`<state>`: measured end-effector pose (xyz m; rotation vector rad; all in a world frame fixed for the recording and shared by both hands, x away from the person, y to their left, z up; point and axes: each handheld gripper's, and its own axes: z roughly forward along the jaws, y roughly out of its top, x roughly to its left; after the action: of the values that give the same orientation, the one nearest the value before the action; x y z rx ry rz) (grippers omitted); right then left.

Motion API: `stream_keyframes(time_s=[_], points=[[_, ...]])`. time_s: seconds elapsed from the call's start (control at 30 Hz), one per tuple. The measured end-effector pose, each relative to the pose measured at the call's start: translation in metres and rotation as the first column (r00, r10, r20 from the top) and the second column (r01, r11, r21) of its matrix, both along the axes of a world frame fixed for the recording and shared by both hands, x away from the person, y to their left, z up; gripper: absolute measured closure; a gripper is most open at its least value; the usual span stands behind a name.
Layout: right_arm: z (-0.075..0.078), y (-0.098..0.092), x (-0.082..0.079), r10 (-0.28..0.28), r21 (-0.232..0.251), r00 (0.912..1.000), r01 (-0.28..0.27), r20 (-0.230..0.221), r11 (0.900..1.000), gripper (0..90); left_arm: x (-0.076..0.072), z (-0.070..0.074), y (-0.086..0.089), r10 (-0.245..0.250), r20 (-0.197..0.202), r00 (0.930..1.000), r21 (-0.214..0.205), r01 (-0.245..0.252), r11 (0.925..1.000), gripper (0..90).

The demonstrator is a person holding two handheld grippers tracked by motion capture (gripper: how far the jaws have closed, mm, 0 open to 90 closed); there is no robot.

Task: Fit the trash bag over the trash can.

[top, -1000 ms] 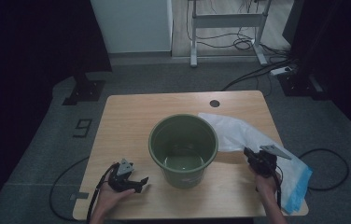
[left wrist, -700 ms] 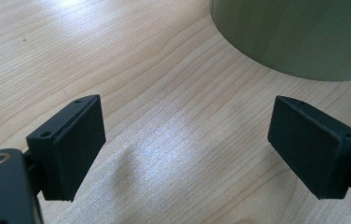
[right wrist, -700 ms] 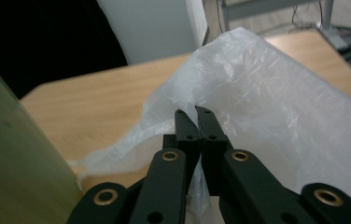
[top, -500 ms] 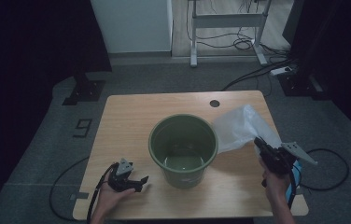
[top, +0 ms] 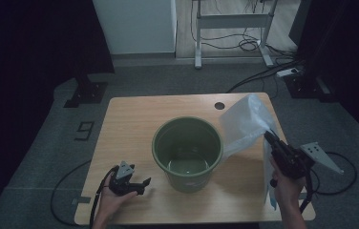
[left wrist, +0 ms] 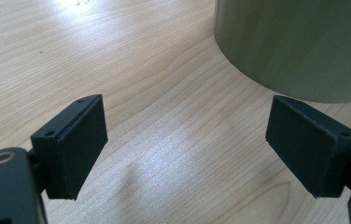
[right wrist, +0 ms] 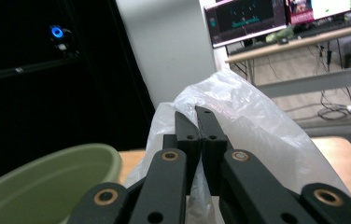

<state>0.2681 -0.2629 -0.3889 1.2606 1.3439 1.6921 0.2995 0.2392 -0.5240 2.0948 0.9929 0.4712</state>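
On the table (top: 134, 119) there are 1 green bucket (top: 187, 153), 1 clear plastic bag (top: 244, 125) and 2 grippers. The right gripper (top: 269, 136) has its jaws closed tight on the plastic bag, which hangs from the tips and spreads just beside the bucket's rim. The left gripper (top: 143, 183) is wide open and holds nothing, with the bucket near, in front of its right jaw.

A wooden table (top: 139, 119) stands on a grey carpet floor (top: 48, 152). It has a small round hole (top: 219, 105) near its far right corner. Behind it is a white wall panel (top: 134, 24) and a metal desk frame (top: 235, 21) with cables (top: 249, 45) on the floor. The sides of the room are dark. Bright screens (right wrist: 257, 18) glow on a far desk.
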Motion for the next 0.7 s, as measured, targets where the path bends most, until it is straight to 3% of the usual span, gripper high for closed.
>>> stream_keyframes(time_s=[0.37,0.7], points=[[0.057,0.009,-0.019,0.033,-0.024,0.9926,-0.03,0.117,0.9993,88.5,0.0,0.0,-0.001,0.002,-0.001,1.0,-0.001,-0.002,1.0,12.5],[0.09,0.024,-0.028,0.074,-0.052,0.9808,-0.066,0.18,0.9965,88.6,0.001,-0.001,-0.002,-0.002,-0.007,1.0,0.003,0.002,1.0,12.6]])
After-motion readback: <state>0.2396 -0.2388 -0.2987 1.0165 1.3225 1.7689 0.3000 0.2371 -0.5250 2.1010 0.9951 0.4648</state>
